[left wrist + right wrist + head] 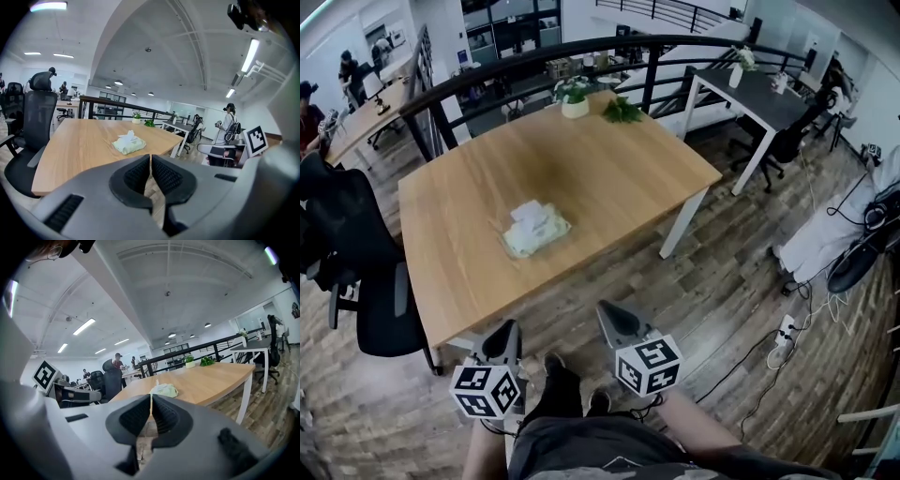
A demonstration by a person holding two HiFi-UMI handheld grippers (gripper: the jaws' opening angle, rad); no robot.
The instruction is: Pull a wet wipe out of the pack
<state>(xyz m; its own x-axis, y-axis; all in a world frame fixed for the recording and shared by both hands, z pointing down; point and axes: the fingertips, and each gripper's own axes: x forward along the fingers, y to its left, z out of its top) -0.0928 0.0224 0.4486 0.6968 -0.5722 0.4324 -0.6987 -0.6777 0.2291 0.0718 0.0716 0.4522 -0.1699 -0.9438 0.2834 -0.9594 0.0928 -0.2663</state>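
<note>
A pale green wet wipe pack point(535, 232) lies on the wooden table point(609, 178), a white wipe sticking up from its top. It also shows in the left gripper view as the pack point(128, 143) and in the right gripper view as the pack point(163, 390). Both grippers hang in front of the table's near edge, apart from the pack and pointing toward it. My left gripper point(502, 339) is shut with nothing in it, its pads point(138, 176) meeting. My right gripper point(609, 314) is likewise shut and empty, pads point(164, 416) together.
A black office chair point(366, 281) stands at the table's left side. A white potted plant point(575, 98) and a green sprig point(622, 111) sit at the far edge, before a black railing. A dark desk point(750, 94) stands to the right, and cables point(787, 333) lie on the floor.
</note>
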